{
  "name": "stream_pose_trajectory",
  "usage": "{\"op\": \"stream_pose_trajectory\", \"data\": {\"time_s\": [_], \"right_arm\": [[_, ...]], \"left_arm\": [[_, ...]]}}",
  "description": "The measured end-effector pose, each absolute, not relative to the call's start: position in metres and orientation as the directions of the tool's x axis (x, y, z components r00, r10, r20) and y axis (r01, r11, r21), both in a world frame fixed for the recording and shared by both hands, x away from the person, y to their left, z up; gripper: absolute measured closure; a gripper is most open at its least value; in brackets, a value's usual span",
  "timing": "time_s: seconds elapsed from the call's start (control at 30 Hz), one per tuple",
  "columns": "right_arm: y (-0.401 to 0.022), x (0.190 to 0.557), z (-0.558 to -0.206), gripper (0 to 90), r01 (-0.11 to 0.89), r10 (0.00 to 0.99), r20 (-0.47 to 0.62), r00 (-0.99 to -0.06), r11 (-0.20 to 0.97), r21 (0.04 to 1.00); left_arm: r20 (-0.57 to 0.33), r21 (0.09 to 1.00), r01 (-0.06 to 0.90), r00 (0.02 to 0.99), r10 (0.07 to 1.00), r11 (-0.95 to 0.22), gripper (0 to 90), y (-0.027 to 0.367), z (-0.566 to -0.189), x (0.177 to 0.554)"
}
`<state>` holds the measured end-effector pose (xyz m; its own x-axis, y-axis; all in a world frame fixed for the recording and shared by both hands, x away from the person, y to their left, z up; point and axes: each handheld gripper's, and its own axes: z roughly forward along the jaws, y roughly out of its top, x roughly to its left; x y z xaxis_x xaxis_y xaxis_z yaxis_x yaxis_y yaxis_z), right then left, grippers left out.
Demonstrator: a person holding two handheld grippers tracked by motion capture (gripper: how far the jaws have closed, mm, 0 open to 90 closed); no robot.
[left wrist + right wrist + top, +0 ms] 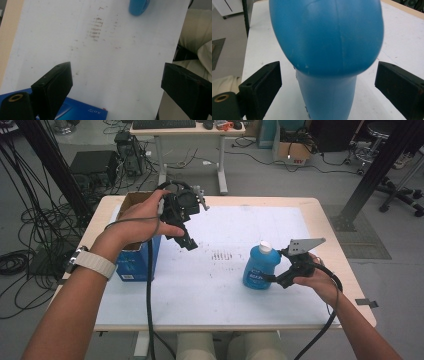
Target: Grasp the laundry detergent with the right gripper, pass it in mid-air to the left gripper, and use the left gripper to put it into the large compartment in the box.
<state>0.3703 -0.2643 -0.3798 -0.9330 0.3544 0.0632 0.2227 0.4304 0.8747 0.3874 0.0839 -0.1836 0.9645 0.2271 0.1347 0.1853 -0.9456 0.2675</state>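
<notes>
**Right gripper lined up on the blue bottle, not yet gripping**

Nearest my lens in the right gripper view, the blue bottle [327, 50] stands between my two black jaws, its body bulging wide above a narrower waist. There are gaps on both sides, so the right gripper [328, 82] is released and grasps nothing. From the high view the bottle [260, 266] stands upright on the white sheet of the desk [210, 285], long axis vertical, white cap up, directly ahead of the right gripper [280, 279], which comes at it level from the bottle's right side. That is the relation I steer by: bottle straight in front, at waist height, and my right hand far nearer than my left.

My left gripper [186, 240] hangs above the desk's left part, jaws apart and empty, well apart from the bottle. Just beside it sits an open blue cardboard box [136, 260]. Nothing stands between the right gripper and the bottle; I judge that closing on the waist is all that's needed.
</notes>
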Motion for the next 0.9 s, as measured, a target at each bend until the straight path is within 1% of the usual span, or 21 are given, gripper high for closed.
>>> {"op": "stream_pose_trajectory", "data": {"time_s": [0.5,0.9], "right_arm": [[-0.258,0.372,-0.385,10.3,0.216,0.357,0.060,-0.932,0.417,0.883],[-0.255,0.374,-0.391,15.9,0.214,0.360,0.068,-0.930,0.384,0.898]], "left_arm": [[0.138,0.269,0.188,0.963,0.231,-0.945,10.5,0.084,-0.183,0.387],[0.134,0.271,0.189,0.964,0.231,-0.944,10.5,0.084,-0.185,0.388]]}}
